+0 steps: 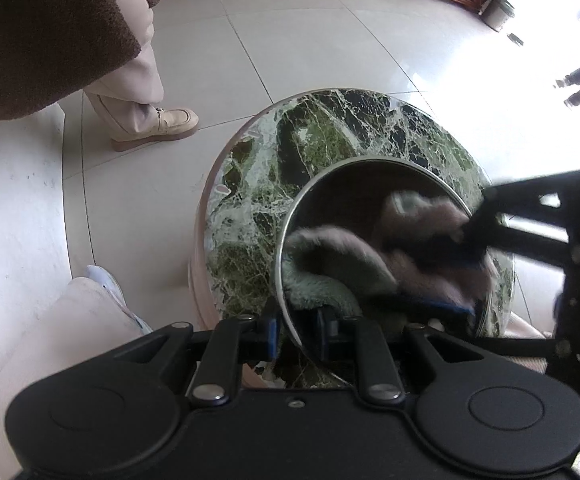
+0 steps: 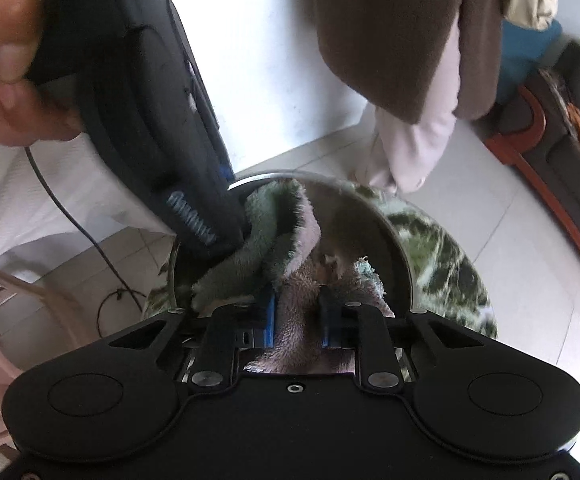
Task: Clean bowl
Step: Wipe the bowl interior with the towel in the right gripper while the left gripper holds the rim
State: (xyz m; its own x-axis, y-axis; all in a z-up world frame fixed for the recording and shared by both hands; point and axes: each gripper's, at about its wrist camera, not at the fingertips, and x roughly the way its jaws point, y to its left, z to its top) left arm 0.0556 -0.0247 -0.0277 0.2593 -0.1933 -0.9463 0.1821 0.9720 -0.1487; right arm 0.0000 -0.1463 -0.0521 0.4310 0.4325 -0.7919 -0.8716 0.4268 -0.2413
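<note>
Steel bowl (image 1: 329,188): rigid, light, slippery; left gripper (image 1: 298,330) pinches rim. Right gripper (image 2: 297,312) clamps soft cloth (image 2: 290,332) inside bowl.

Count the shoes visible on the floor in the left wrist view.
2. A beige loafer is on the tiles left of the marble table; a white shoe shows at lower left, partly hidden. Others may be hidden.

The floor (image 1: 290,40) is laid in pale glossy tiles with thin dark joints; hard daylight floods in at the far right and bleaches it white. A round surface (image 1: 309,128) of green veined marble stands on it; dark seating with a red-brown wooden frame (image 2: 545,168) lines the room's edge; a pale plastic chair (image 2: 6,320) stands nearby.
</note>
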